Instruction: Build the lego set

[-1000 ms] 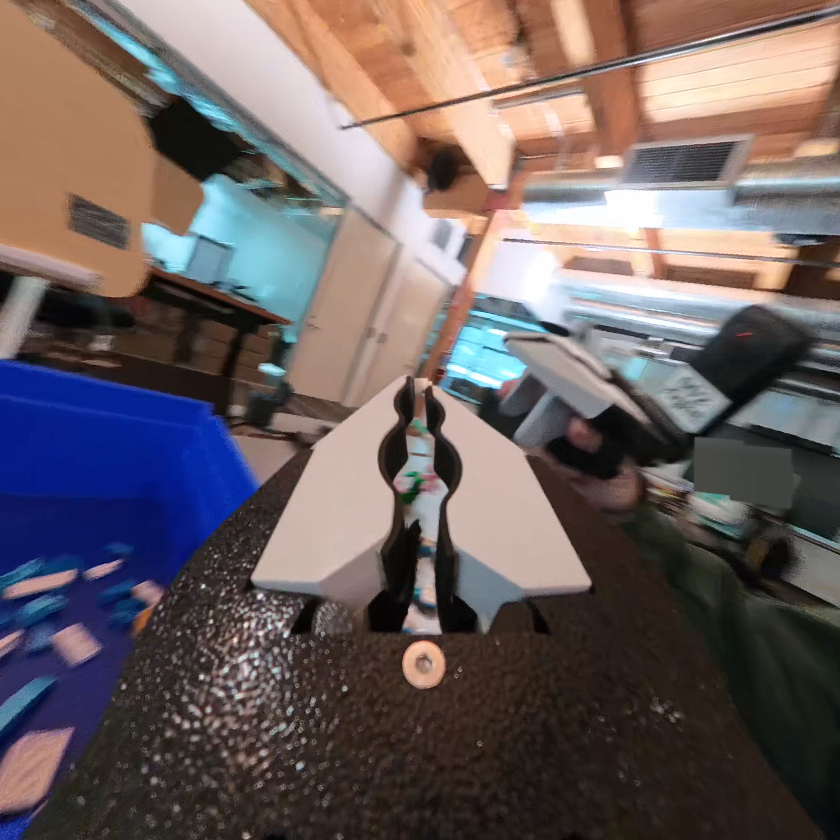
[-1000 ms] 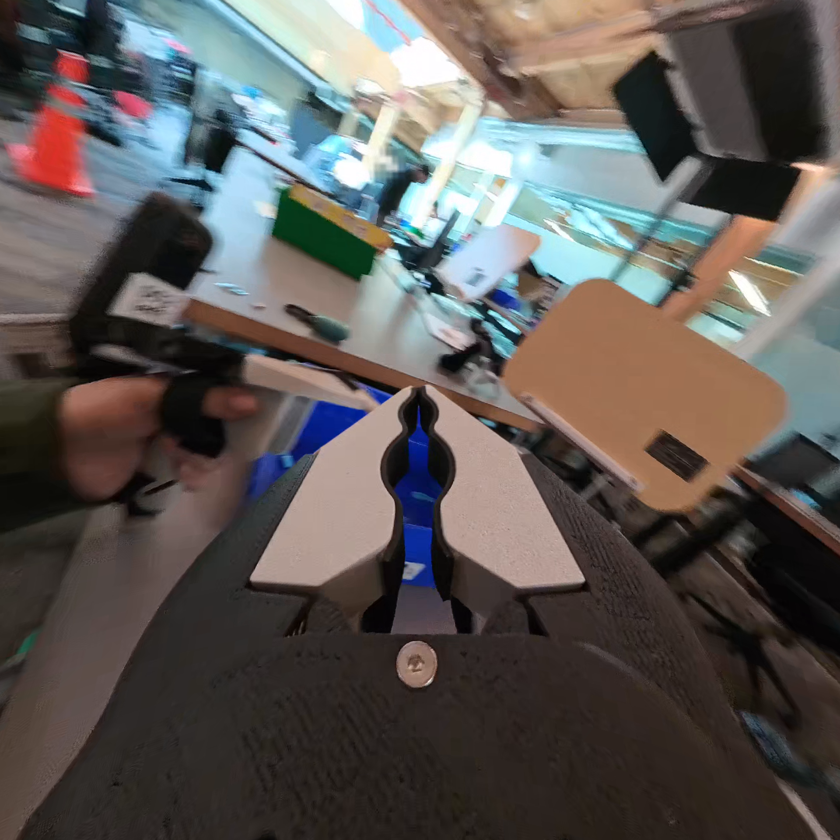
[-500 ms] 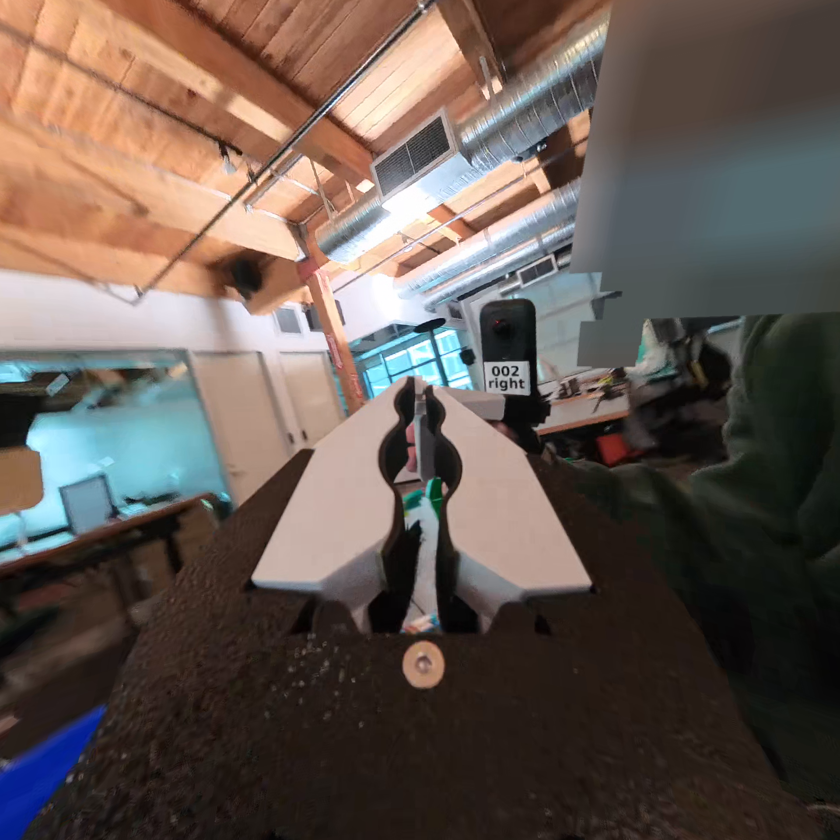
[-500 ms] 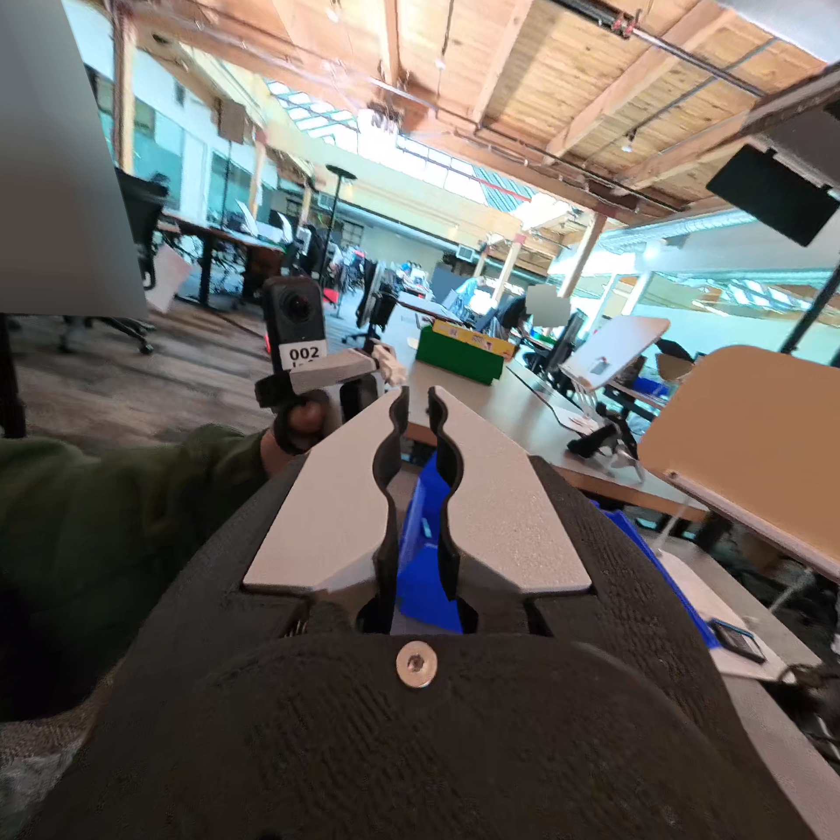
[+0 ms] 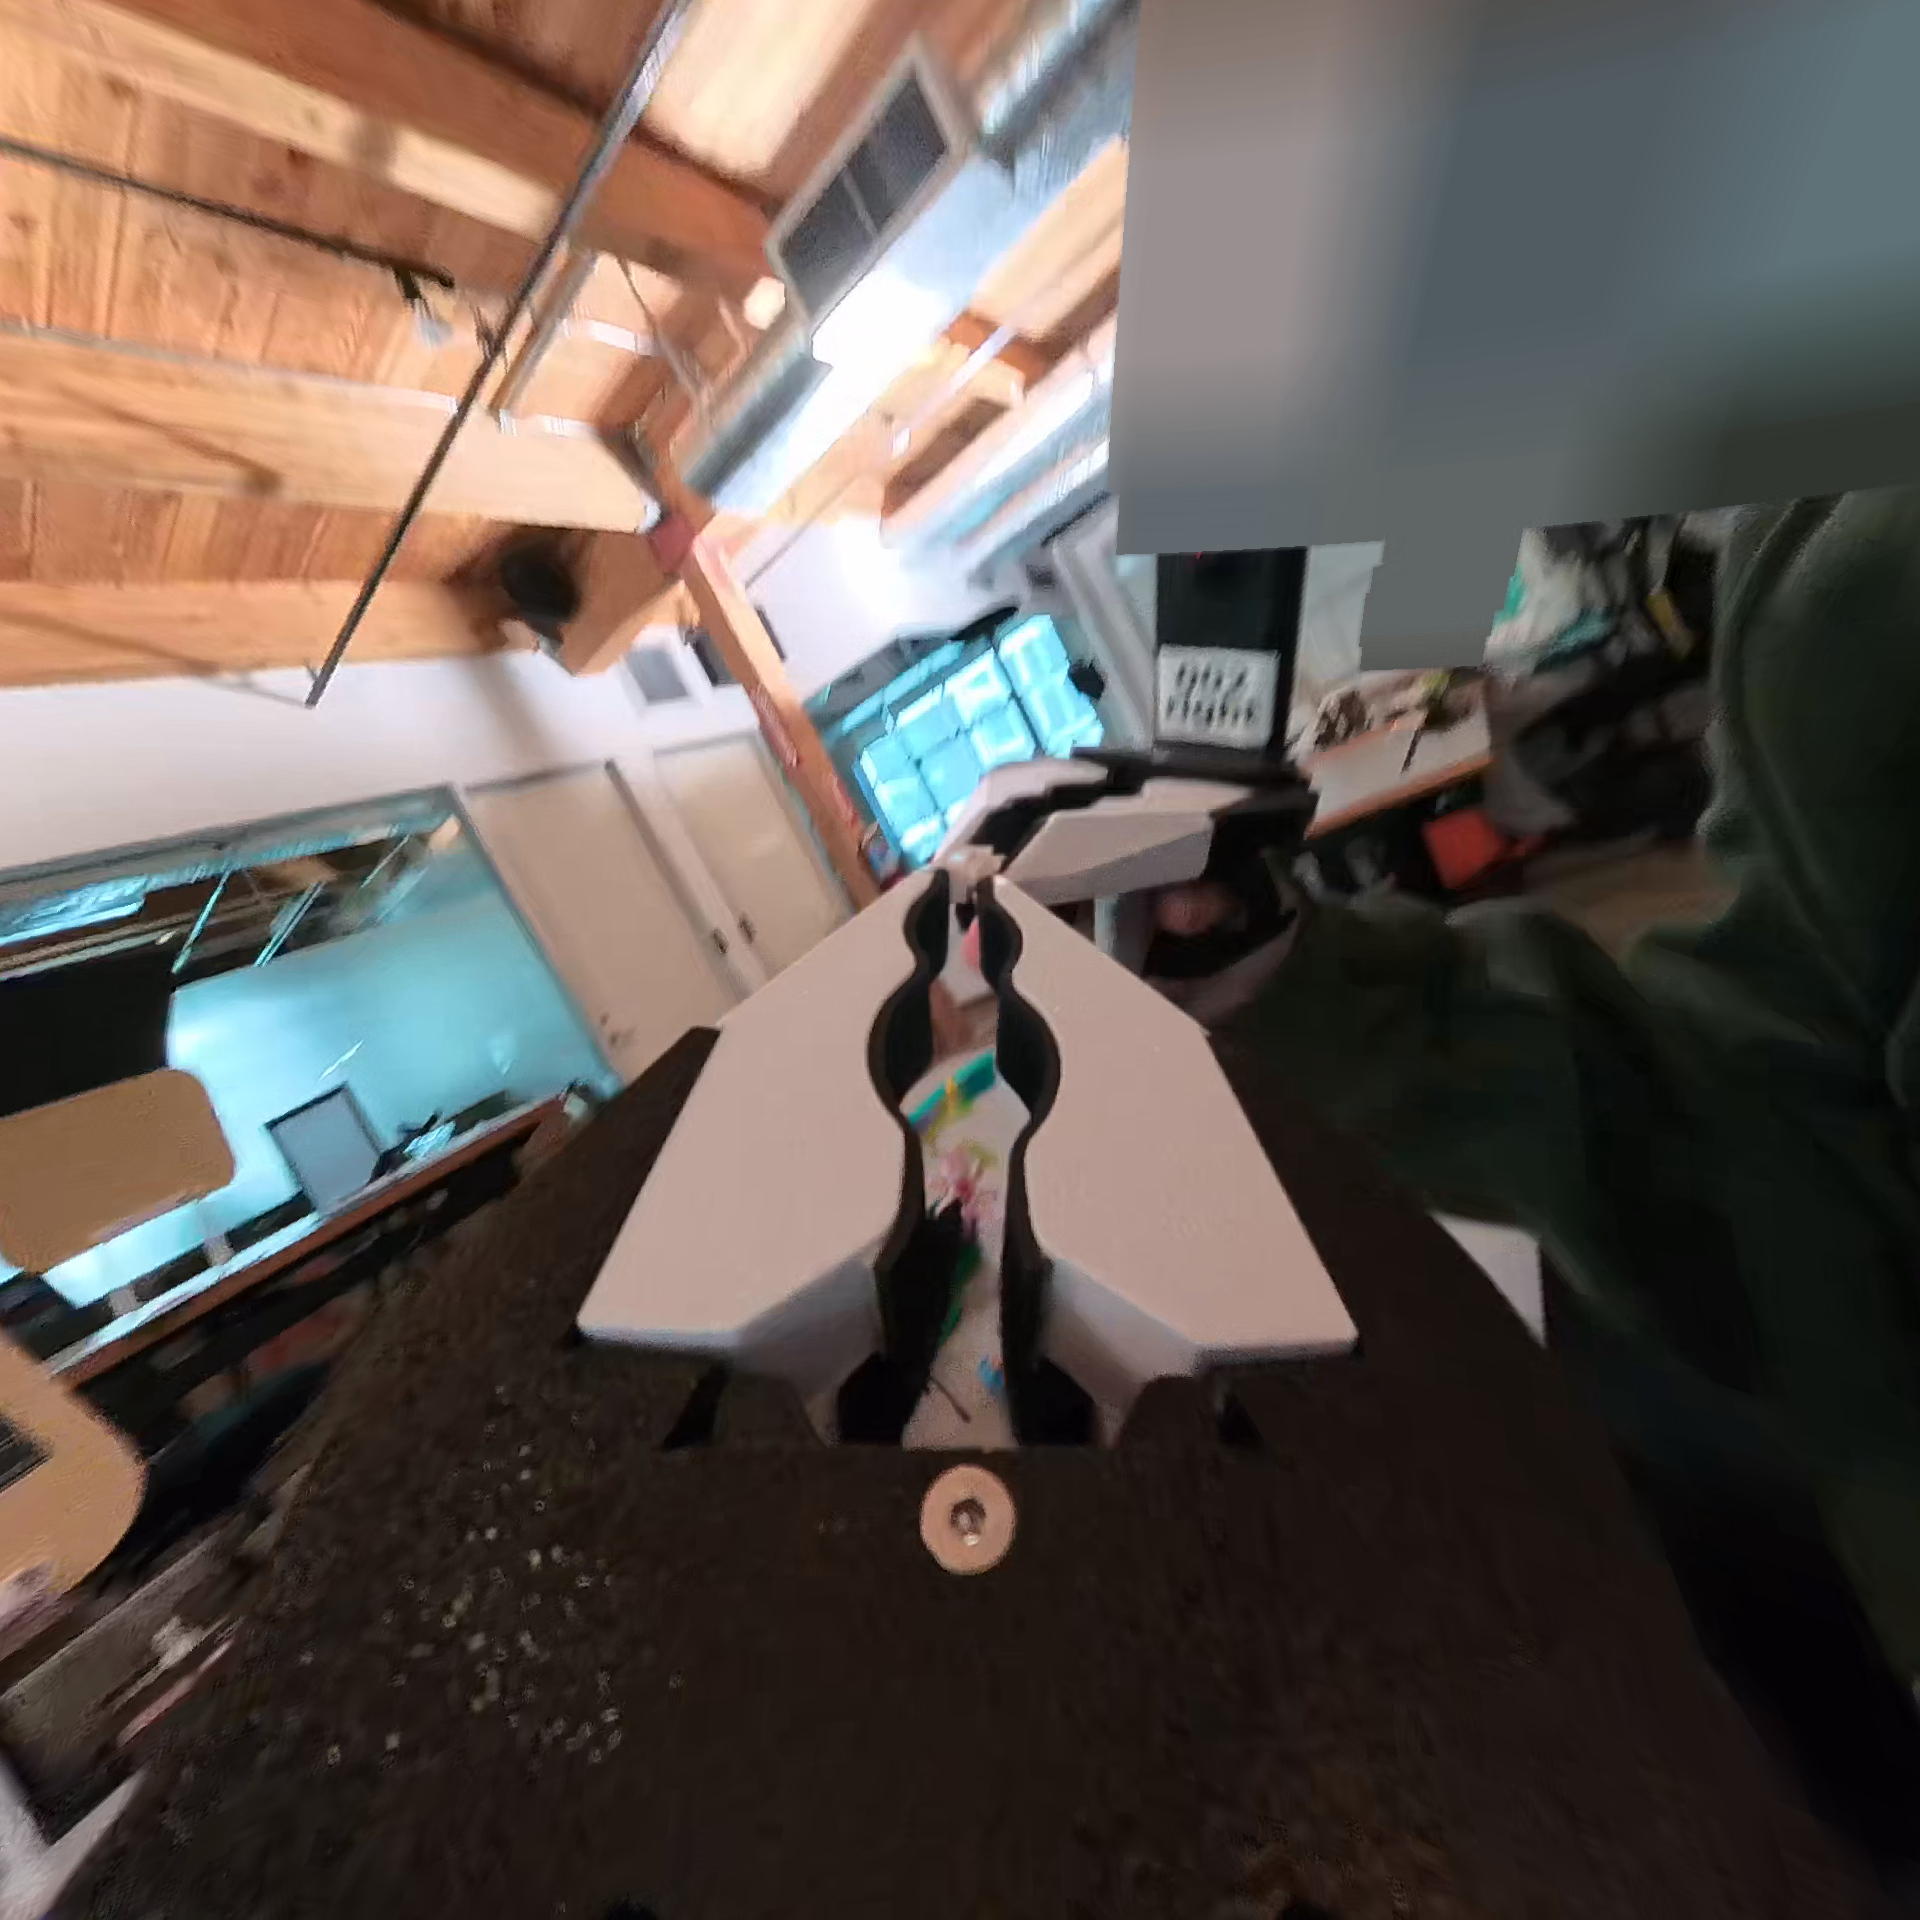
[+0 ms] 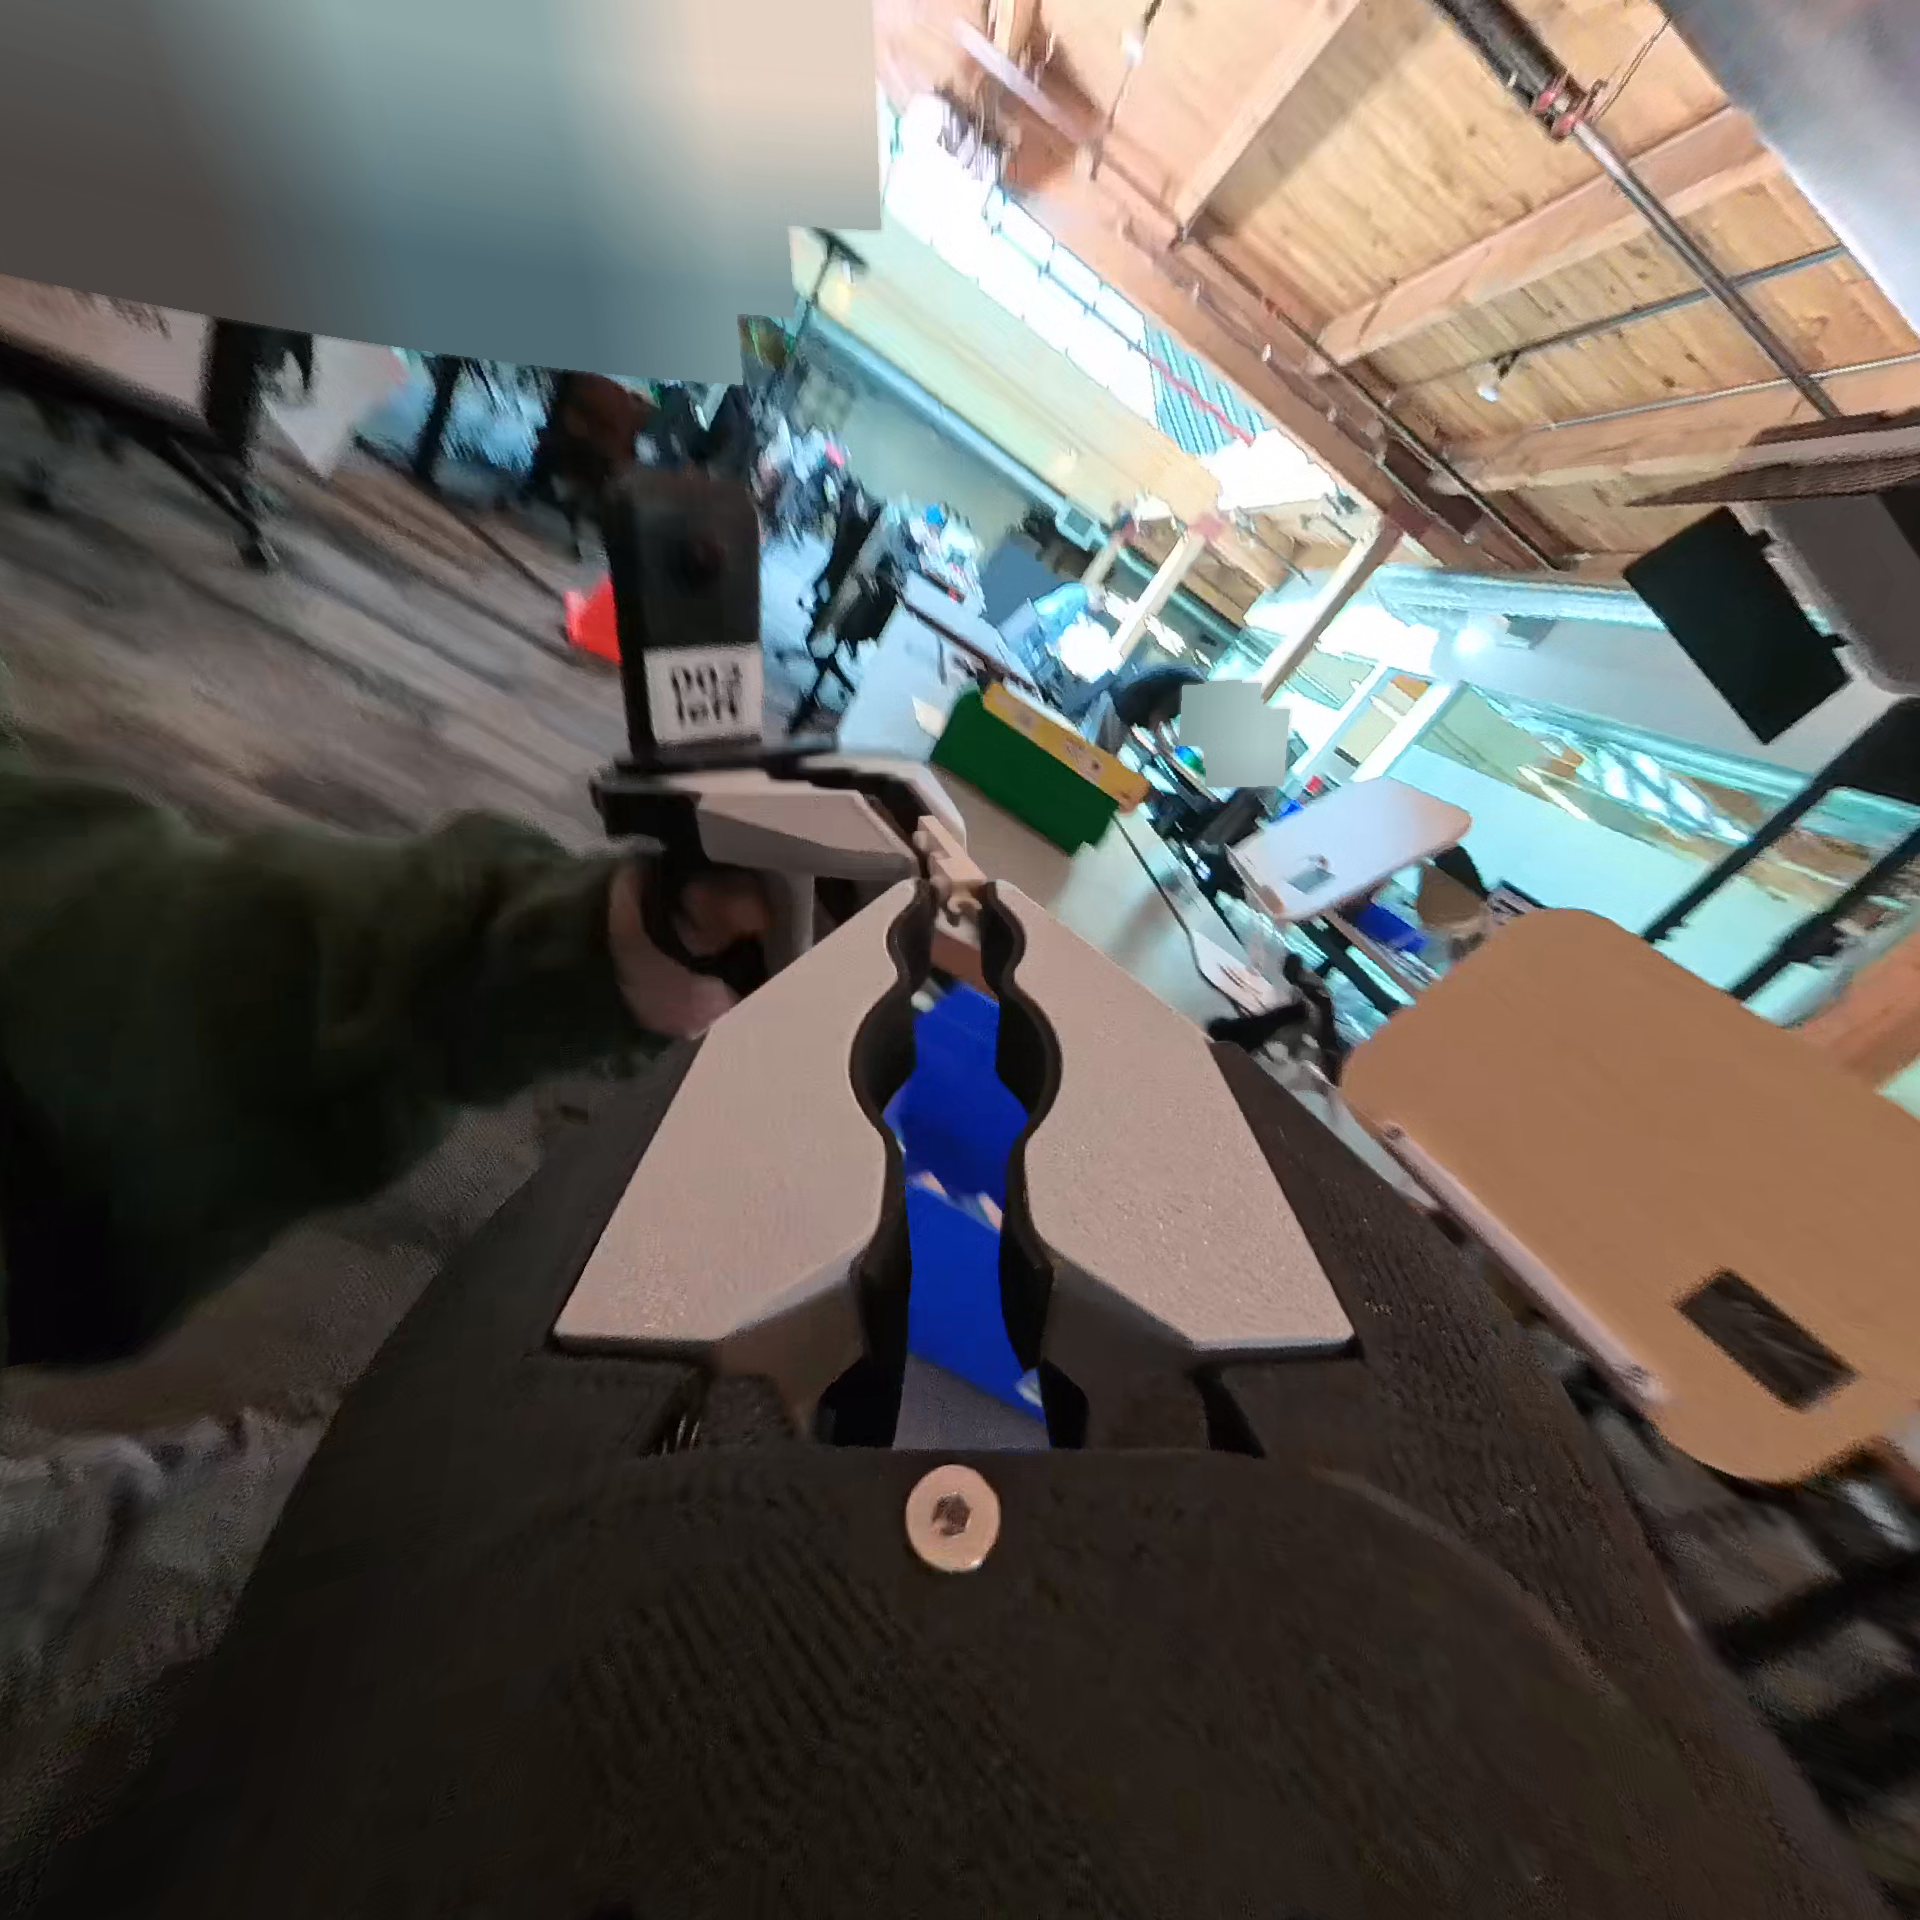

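Observation:
Both grippers are held up in the air with their tips meeting. My left gripper [image 5: 971, 883] is shut on a small white piece [image 5: 971, 860] at its very tip. My right gripper [image 6: 954, 896] has its fingertips closed around the same small white piece [image 6: 951, 868], though blur hides the exact contact. The right gripper also shows in the left wrist view [image 5: 1101, 831], and the left gripper in the right wrist view [image 6: 831, 821]. Each is held by a hand in a dark green sleeve [image 6: 260, 987].
A blue bin [image 6: 956, 1101] shows through the gap between the right fingers, below them. A long table [image 6: 1101, 883] carries a green box [image 6: 1029, 769]. A tan panel [image 6: 1621, 1143] stands at the right. Wooden ceiling beams [image 5: 312, 436] are overhead. Only a small space, under 4 cm, lies between the two pairs of fingers.
Both grippers have swung up from the blue bin and come together. Their tips were apart half a second ago and now meet on the small white piece.

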Available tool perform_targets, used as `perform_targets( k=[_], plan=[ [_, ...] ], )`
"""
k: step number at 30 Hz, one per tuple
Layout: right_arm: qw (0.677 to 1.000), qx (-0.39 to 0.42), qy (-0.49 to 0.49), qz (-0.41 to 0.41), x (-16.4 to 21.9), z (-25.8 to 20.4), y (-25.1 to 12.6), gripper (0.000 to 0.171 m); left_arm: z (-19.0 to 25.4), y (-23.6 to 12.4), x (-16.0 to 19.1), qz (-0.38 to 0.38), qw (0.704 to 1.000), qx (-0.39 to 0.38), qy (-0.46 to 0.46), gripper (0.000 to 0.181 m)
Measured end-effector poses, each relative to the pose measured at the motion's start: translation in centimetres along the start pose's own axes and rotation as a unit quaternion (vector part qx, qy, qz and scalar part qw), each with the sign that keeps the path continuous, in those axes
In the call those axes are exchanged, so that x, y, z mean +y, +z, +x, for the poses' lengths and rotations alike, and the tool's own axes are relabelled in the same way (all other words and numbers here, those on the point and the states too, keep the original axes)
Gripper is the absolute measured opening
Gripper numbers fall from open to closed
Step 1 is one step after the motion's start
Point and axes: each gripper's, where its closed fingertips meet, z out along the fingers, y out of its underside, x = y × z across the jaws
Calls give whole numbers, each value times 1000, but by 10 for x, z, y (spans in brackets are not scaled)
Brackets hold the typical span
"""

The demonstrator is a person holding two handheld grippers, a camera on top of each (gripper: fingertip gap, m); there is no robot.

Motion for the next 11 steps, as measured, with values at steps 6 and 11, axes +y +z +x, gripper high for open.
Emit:
perform_targets(
  k=[6,11],
  plan=[
    [982,0,-124,-140,22,-6,-20,6,12,13,31,-169,980,-1,107,20],
    [961,-1,-176,-213,33,-11,-29,7,18,18,55,-276,946,7,173,1]
  ],
)
